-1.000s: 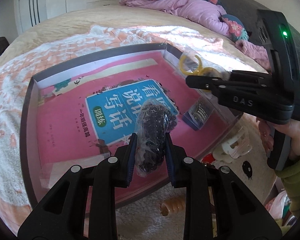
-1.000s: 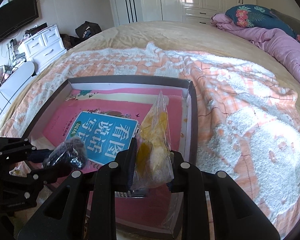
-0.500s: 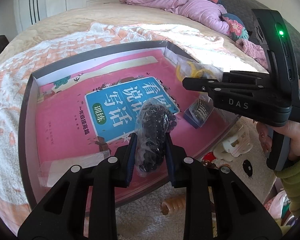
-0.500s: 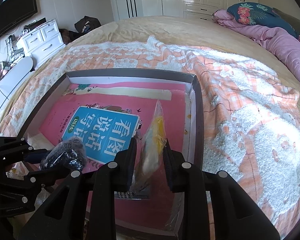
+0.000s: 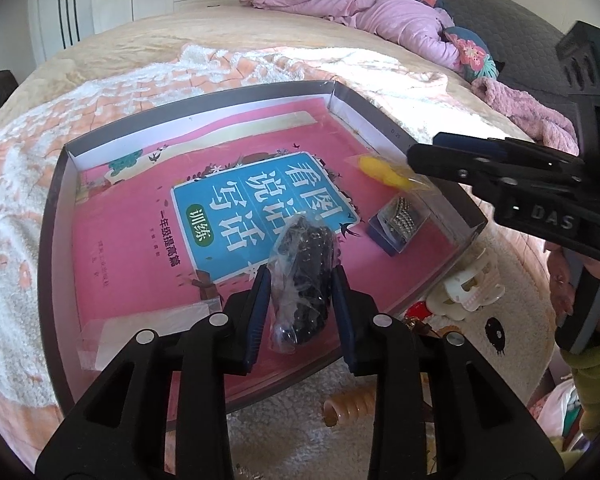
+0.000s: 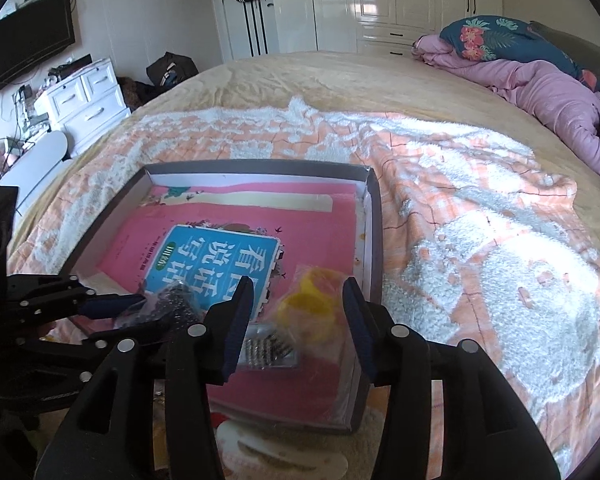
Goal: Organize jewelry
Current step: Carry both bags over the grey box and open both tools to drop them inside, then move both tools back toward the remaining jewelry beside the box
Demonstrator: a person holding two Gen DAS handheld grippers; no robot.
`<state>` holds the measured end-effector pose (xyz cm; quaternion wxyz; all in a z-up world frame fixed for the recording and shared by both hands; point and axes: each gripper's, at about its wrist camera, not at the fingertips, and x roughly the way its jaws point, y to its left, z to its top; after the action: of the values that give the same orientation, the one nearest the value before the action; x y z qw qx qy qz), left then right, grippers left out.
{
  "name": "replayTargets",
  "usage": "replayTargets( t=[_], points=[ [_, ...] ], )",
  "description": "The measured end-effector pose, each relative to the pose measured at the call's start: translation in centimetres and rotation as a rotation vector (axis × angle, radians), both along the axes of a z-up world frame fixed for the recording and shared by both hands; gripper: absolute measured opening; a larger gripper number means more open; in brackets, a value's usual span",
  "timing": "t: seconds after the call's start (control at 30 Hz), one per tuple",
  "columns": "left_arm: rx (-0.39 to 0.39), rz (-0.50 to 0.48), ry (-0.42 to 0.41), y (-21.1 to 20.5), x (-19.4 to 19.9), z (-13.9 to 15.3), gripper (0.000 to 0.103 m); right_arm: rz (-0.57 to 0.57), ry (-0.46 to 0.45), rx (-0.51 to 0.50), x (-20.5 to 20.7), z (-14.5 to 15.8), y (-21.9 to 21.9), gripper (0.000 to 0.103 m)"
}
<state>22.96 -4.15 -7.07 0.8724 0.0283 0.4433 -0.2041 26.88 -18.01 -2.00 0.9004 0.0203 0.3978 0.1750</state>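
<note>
Two clear bags of jewelry show. The left hand-held gripper (image 5: 300,308) pinches the crinkled bag of black beads (image 5: 304,280) at lower centre, though its jaws just widened slightly. The right hand-held gripper (image 6: 298,324) has just spread; its yellow-bangle bag (image 6: 312,312) lies loose between them in the grey box (image 6: 374,240).

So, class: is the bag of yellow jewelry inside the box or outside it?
Inside: the bag of yellow jewelry lies on the pink book in the box, between the right gripper's parted jaws.

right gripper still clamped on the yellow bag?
No. The right gripper has just opened, and the bag of yellow jewelry lies loose in the box between its spread pads.
</note>
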Motion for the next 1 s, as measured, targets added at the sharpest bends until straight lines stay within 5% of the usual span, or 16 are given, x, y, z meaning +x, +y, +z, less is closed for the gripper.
replayTargets(
  t=[0.37,0.6,0.73,0.8,1.0],
  points=[
    [-0.005,0.032,-0.018,0.4,-0.9,1.2,0.045,-0.042,-0.082,0.042,-3.6,2.8,-1.1,0.083],
    [-0.016,0.059,-0.035,0.9,-1.6,2.3,0.071,-0.068,-0.082,0.067,-4.9,3.3,-2.2,0.088],
    [-0.027,0.073,-0.044,1.3,-1.9,3.0,0.077,-0.079,-0.086,0.077,-5.4,3.5,-2.7,0.090],
    [-0.029,0.089,-0.044,1.6,-2.2,3.5,0.090,-0.085,-0.093,0.081,-5.6,3.8,-2.9,0.093],
    [-0.051,0.134,-0.064,2.9,-2.8,5.1,0.093,-0.086,-0.114,0.085,-6.4,4.7,-3.2,0.097]
  ],
)
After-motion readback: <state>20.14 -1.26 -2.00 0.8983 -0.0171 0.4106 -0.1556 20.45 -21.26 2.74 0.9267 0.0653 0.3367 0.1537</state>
